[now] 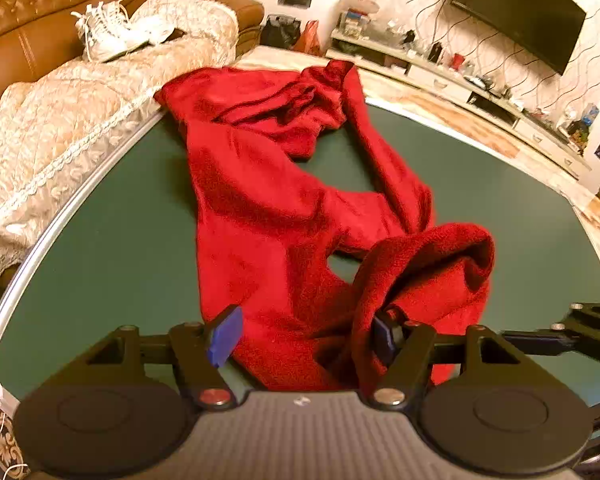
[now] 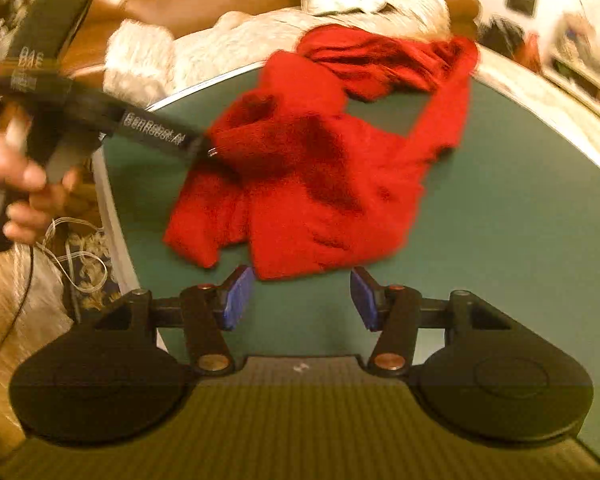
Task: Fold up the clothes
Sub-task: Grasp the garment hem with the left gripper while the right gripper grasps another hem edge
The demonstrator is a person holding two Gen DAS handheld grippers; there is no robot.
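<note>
Across the middle of the green desk (image 1: 100,248) lies the red garment (image 1: 260,208), crumpled, sleeves twisted, its far end at the desk edge by the lace-covered sofa (image 1: 60,128). No clean fold yet; I'd judge you're at the start, with flattening and all folds left. Your left hand-held gripper (image 1: 306,338) has its fingers spread wide over the near hem, a bunch of fabric draped on the right pad (image 1: 382,336), nothing pinched. Your right hand-held gripper (image 2: 302,296) is released too, hovering just short of the near edge of the garment. On the left tool's body, right wrist view, blurred lettering reads roughly "GenRobot.AI". White sneakers (image 1: 112,30) sit on the sofa; TV (image 1: 520,12) far right.
</note>
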